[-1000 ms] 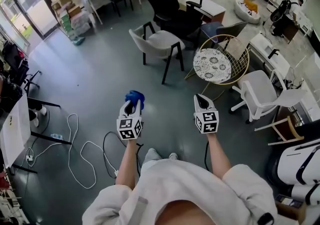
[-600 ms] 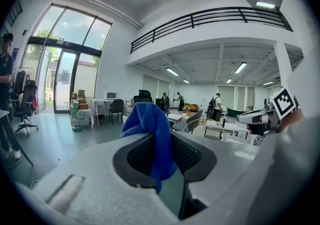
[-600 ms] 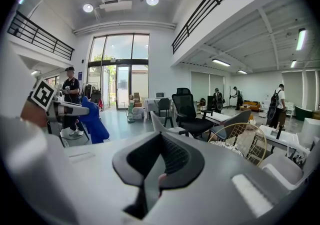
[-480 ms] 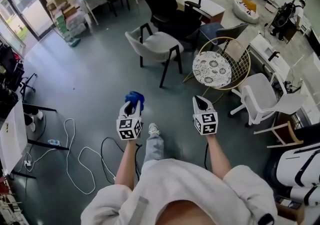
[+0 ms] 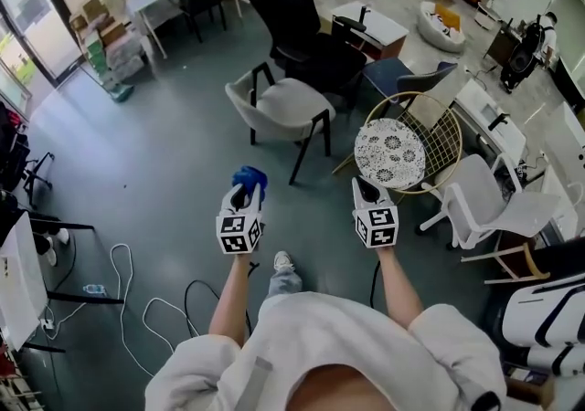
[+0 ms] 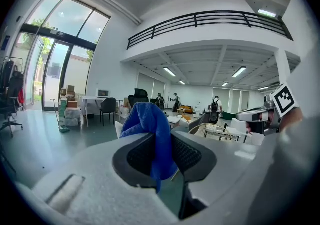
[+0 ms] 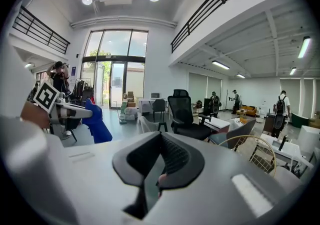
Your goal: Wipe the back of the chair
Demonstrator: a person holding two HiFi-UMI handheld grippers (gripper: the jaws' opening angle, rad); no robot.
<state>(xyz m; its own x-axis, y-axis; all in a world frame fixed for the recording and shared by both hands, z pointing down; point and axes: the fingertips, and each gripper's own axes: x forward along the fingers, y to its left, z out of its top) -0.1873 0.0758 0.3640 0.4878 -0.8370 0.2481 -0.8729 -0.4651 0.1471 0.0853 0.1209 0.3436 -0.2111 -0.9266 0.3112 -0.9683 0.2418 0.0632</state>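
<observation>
L gripper: jaws clamped on blue cloth, which bunches up past the tips. R gripper: jaws together, nothing between. Both are side by side over the grey floor. Grey chair w/ black legs stands ahead, black office chair just behind it (which of the 2 is the task's: cannot tell). Cloth is well apart from both.

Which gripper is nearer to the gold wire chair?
Right. The right gripper is close to the gold wire chair; the left gripper, gripping blue cloth, is farther left.
</observation>
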